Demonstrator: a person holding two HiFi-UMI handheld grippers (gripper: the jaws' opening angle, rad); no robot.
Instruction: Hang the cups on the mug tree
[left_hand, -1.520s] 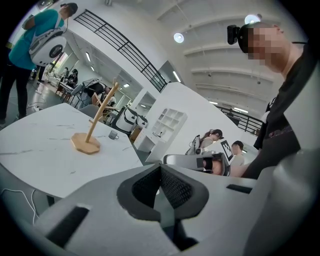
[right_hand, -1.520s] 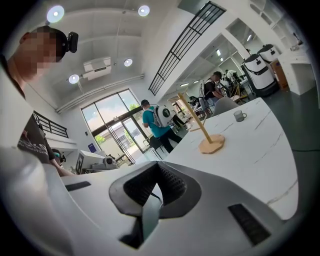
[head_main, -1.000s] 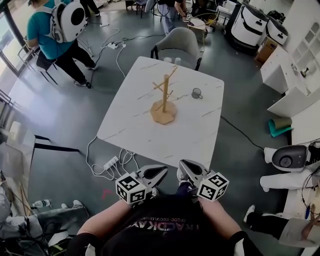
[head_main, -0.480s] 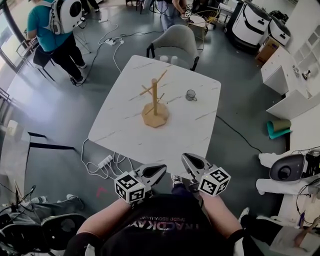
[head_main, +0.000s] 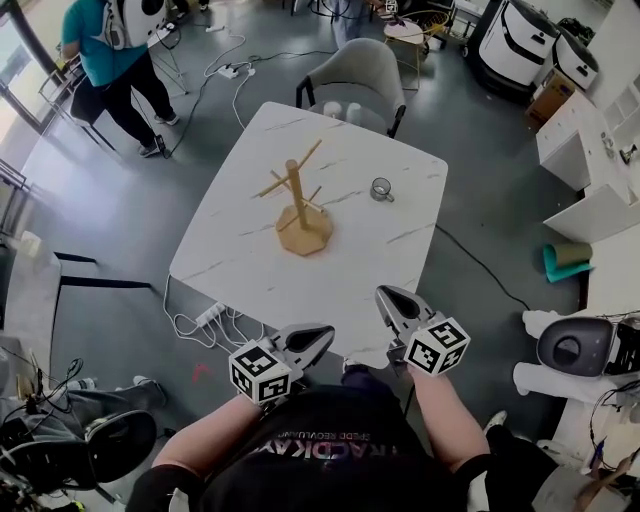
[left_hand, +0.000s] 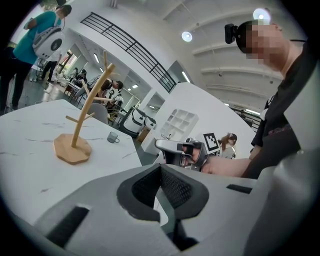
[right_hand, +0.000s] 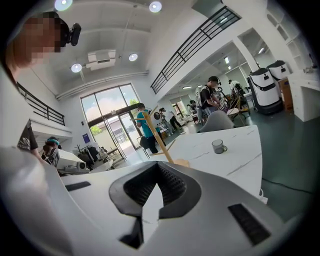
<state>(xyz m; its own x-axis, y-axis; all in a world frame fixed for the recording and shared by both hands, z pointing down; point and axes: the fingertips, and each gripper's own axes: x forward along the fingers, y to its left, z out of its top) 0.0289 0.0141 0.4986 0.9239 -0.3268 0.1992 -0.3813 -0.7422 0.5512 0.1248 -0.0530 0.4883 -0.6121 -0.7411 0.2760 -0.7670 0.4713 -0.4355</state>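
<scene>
Wooden mug tree upright on the tabletop, bare of cups; one small grey cup standing apart to its right, unhung. Left tool and right tool both closed on nothing, near the body, short of the near edge. Seemingly nothing done yet; all hanging left.

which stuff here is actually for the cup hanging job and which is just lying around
For the job: wooden mug tree; small greyish cup; left gripper and right gripper, both shut, empty.
Lying about: grey padded chair; white power strip on the floor; teal object on the floor.
</scene>
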